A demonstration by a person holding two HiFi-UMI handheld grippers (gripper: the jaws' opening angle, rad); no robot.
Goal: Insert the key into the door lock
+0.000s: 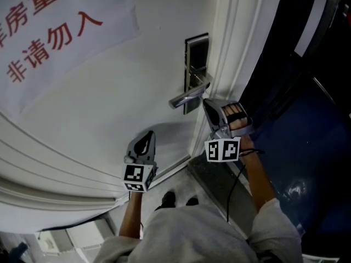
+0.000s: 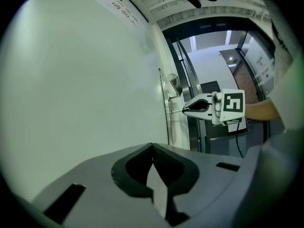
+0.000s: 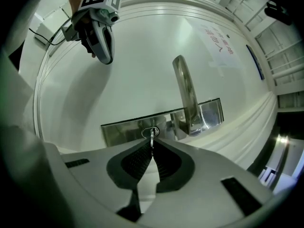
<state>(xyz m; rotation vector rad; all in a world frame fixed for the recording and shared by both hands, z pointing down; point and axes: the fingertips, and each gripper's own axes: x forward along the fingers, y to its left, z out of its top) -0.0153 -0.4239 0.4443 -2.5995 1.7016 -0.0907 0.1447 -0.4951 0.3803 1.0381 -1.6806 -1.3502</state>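
The white door (image 1: pixel 109 103) carries a steel lock plate (image 1: pixel 196 64) with a lever handle (image 1: pixel 189 96). My right gripper (image 1: pixel 207 104) points at the plate just below the handle. It is shut on a small metal key (image 3: pixel 152 139), whose tip sits in the keyhole (image 3: pixel 151 131) of the lock plate (image 3: pixel 123 129), beside the handle (image 3: pixel 186 94). From the left gripper view, the key (image 2: pixel 175 111) shows as a thin line between the right gripper (image 2: pixel 185 110) and the door. My left gripper (image 1: pixel 148 137) hovers near the door, lower left of the lock, shut with nothing in it (image 2: pixel 152 145).
A paper notice (image 1: pixel 55 32) with red characters hangs on the door's upper left. The white door frame (image 1: pixel 236 48) runs just right of the lock, with a dark blue corridor floor (image 1: pixel 307 147) beyond it. The person's shoes (image 1: pixel 169 199) stand below.
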